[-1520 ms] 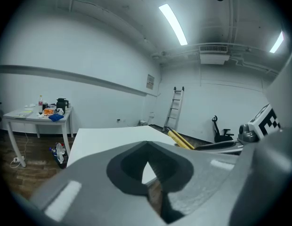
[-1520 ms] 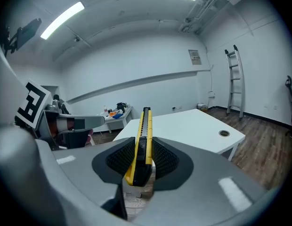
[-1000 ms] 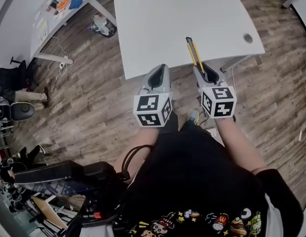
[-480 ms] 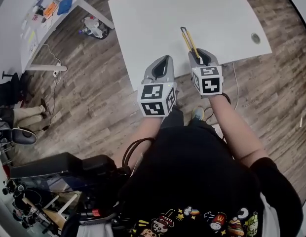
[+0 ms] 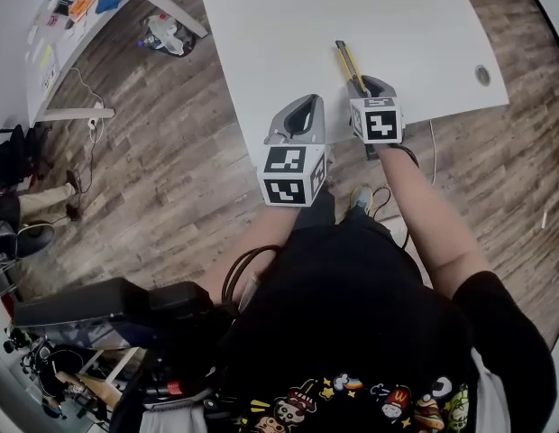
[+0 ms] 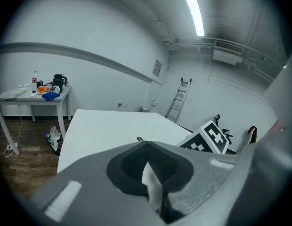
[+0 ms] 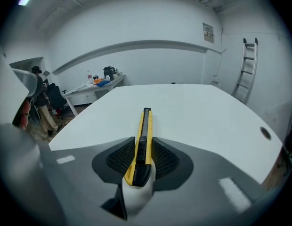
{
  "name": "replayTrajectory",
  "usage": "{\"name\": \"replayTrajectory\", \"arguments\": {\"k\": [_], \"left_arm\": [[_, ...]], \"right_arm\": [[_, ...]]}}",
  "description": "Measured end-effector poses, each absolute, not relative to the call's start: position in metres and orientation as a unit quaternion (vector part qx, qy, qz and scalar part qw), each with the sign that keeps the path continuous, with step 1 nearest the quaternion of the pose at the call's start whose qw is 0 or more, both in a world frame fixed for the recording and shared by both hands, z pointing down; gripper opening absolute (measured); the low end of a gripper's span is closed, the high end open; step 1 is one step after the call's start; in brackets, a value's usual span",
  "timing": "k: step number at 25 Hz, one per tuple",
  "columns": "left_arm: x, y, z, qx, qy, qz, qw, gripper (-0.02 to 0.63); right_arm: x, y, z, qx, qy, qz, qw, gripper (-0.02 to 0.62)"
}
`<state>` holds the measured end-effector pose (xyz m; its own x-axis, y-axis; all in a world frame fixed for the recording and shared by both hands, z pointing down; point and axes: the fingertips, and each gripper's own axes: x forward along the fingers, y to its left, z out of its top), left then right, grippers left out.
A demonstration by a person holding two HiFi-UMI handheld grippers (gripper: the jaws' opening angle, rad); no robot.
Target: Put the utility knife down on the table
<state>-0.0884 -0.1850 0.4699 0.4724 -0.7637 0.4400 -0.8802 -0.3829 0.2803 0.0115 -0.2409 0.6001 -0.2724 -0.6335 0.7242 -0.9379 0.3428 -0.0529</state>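
Plainly, the right hand-held gripper [image 5: 361, 87] is clamped on a slim yellow-and-black plastic utility knife [image 5: 346, 63]. In the right gripper view its ribbed dark pads [image 7: 119, 157] press both sides of the knife near its black butt end. The long body runs straight out from the jaws toward the middle of the frame. In the head view the knife lies over the near edge of the white rectangular surface [image 5: 279, 34], at centre right of the frame. Whether its tip touches the top cannot be told.

The left hand-held gripper [image 5: 305, 106] sits just left of the right one, at the surface's near edge, with its jaws pressed together and nothing between them.

A round cable hole [image 5: 482, 75] marks the surface's right corner. Wood-plank floor [image 5: 171, 179] surrounds it, and a cluttered side table [image 5: 54, 25] stands at the upper left. An aluminium ladder [image 7: 245, 69] leans on the wall at the right of the right gripper view.
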Motion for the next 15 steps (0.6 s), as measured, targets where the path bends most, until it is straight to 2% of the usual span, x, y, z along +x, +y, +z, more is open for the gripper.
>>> {"name": "replayTrajectory", "arguments": {"k": [15], "left_arm": [[-0.108,-0.192,0.495,0.812,-0.502,0.122,0.269,0.000]], "right_arm": [[0.002,-0.253,0.624,0.513,-0.746,0.253,0.341,0.140]]}}
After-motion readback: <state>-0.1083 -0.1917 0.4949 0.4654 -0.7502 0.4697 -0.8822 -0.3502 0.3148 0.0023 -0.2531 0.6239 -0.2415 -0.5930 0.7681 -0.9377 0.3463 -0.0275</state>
